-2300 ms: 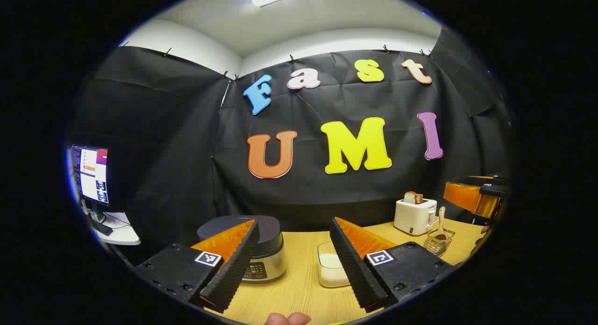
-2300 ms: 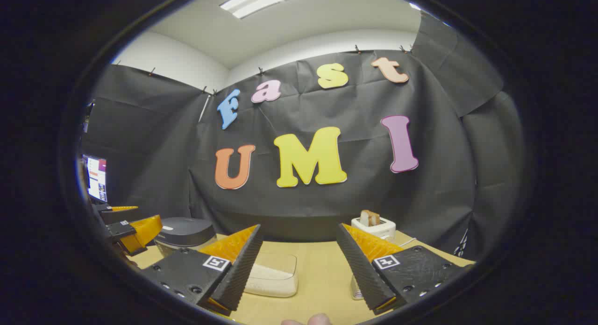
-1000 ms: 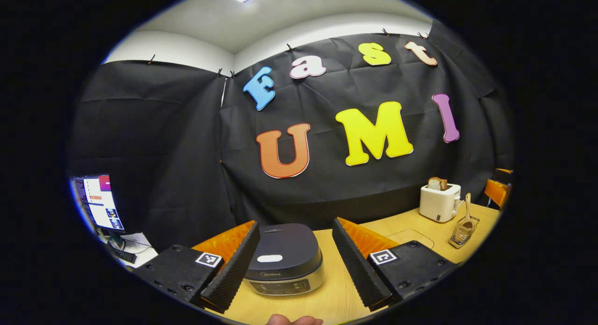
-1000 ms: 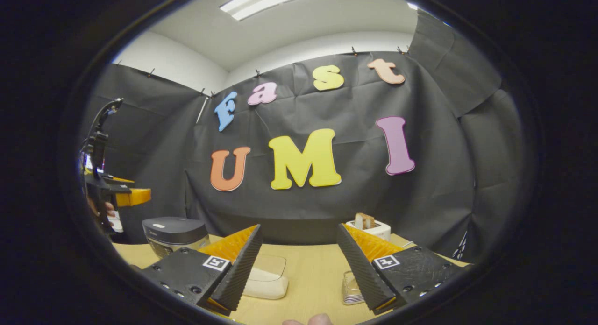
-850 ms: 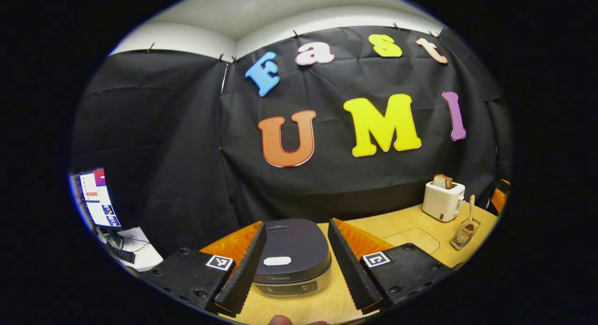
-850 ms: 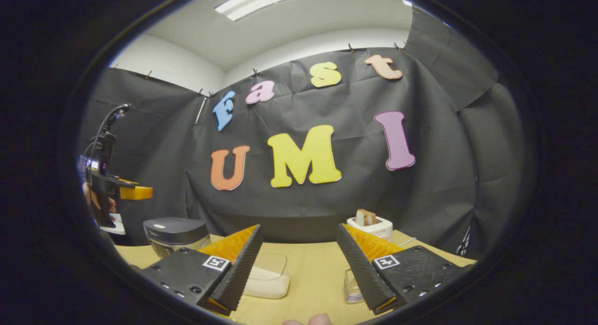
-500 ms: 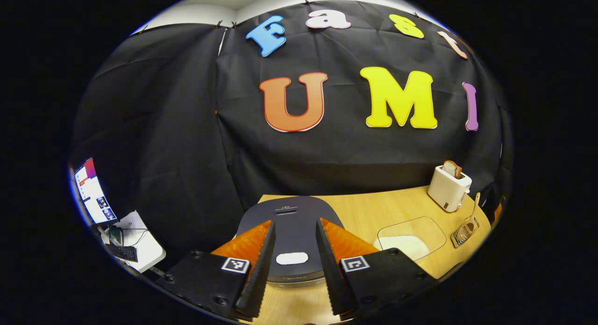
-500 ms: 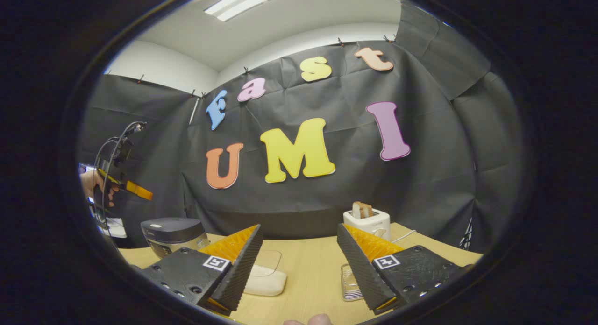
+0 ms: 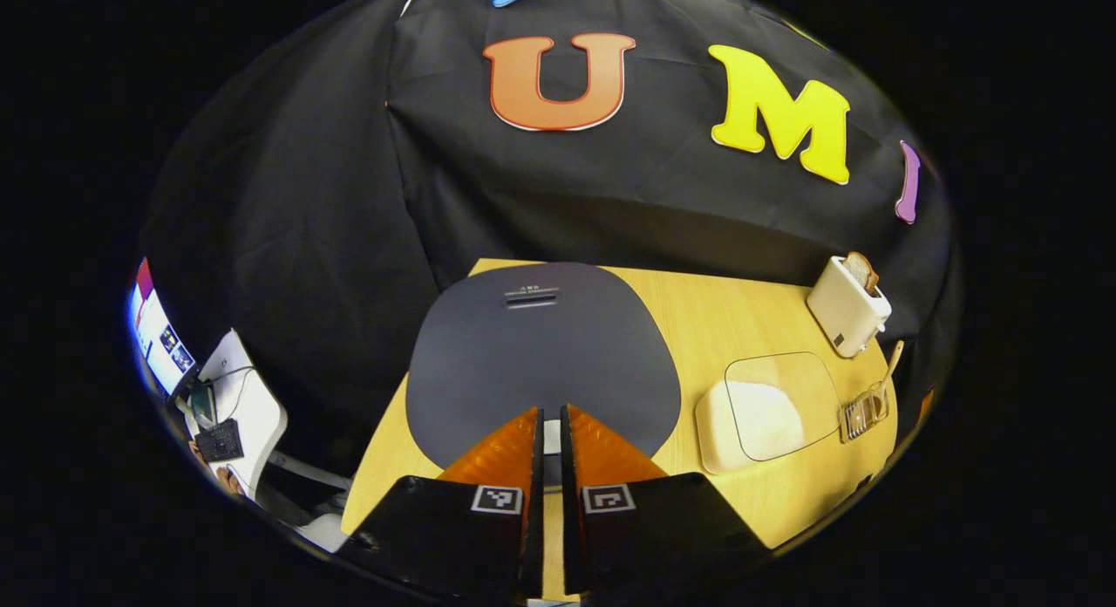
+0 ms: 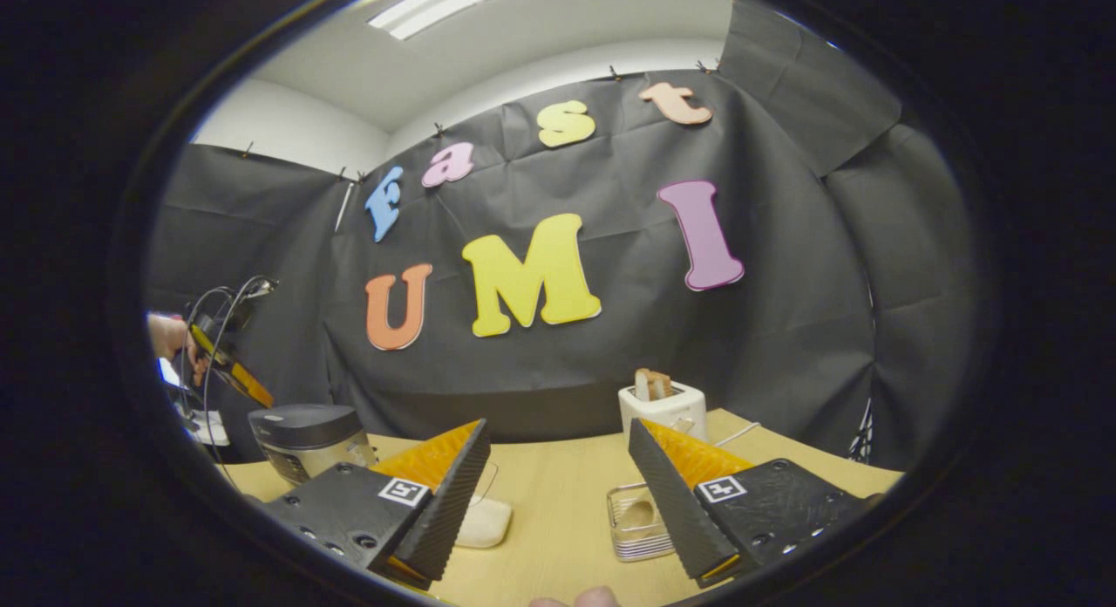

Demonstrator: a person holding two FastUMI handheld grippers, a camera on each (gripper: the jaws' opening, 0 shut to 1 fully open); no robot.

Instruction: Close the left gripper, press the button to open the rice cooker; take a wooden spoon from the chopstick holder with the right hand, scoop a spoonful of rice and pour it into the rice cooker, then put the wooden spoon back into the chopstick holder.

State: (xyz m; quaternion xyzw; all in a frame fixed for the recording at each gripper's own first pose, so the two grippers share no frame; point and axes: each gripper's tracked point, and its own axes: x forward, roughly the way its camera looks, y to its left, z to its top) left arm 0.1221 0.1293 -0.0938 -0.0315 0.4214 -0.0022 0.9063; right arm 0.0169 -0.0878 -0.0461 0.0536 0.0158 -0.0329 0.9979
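Jaws nearly together, only a thin slit between them: the left gripper (image 9: 547,415) hangs over the front of the rice cooker (image 9: 540,350), whose dark lid is down. A sliver of the pale button (image 9: 550,436) shows through the slit (whether the tips touch it cannot be told). To the right on the bench (image 9: 732,302) sit the rice container (image 9: 763,411), the chopstick holder (image 9: 863,409) with the wooden spoon (image 9: 889,367), and a toaster (image 9: 847,304). In the right gripper view the right gripper (image 10: 554,467) has its jaws wide apart and empty, above the bench just before the holder.
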